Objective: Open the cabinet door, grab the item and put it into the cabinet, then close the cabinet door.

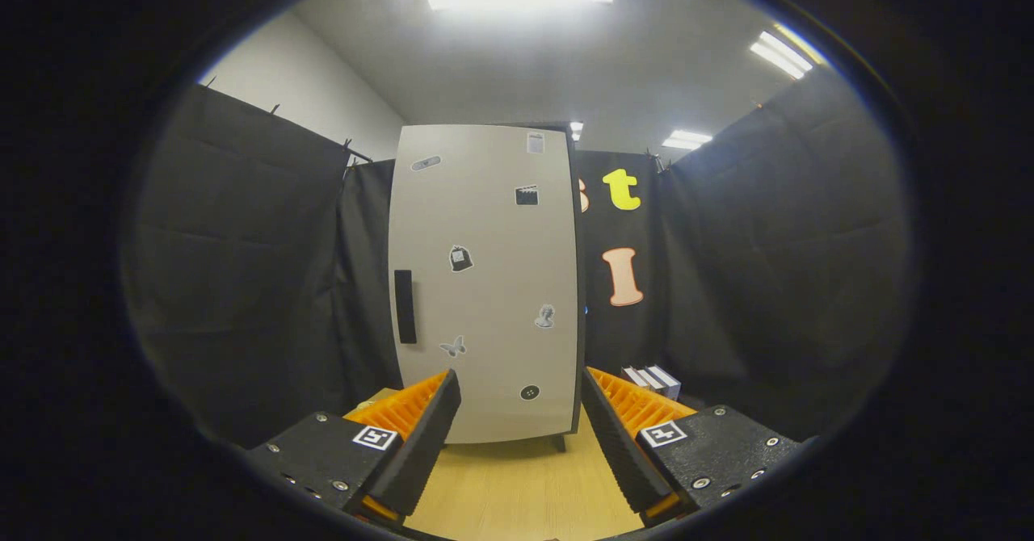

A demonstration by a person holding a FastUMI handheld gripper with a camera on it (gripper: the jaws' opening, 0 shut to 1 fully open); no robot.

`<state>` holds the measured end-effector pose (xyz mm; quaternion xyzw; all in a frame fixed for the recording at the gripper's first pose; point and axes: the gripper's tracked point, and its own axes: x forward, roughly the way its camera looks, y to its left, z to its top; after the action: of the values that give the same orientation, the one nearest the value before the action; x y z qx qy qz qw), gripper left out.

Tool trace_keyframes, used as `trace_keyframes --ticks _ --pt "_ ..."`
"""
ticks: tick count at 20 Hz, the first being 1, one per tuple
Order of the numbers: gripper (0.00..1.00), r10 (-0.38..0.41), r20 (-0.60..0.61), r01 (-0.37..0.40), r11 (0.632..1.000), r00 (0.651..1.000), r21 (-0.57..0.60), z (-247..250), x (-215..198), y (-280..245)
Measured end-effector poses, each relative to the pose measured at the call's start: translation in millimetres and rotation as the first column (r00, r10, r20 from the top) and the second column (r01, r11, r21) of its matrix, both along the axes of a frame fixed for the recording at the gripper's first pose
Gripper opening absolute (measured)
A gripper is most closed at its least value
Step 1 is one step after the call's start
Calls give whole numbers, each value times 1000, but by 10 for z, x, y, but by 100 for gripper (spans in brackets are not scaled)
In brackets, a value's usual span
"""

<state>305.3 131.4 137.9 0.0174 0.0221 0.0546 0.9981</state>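
Note:
A tall pale cabinet [485,283] stands upright on the wooden table, straight ahead of my fingers and beyond them. Its door is shut and carries several small stickers. A dark vertical handle [405,306] sits on the door's left side. My gripper [521,392] is open, with nothing between its fingers; the door's lower part shows through the gap. To the right of the cabinet, beyond my right finger, lies a small stack of boxes or books [653,379] on the table.
Black cloth walls close the booth on the left, right and behind the cabinet. The wooden table [517,484] stretches from my fingers up to the cabinet's feet. Ceiling lights shine overhead.

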Motion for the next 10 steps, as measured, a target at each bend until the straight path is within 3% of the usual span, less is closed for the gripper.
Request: trace_keyframes --ticks 10 --pt "93 -7 11 7 1000 1000 -1 8 -13 4"
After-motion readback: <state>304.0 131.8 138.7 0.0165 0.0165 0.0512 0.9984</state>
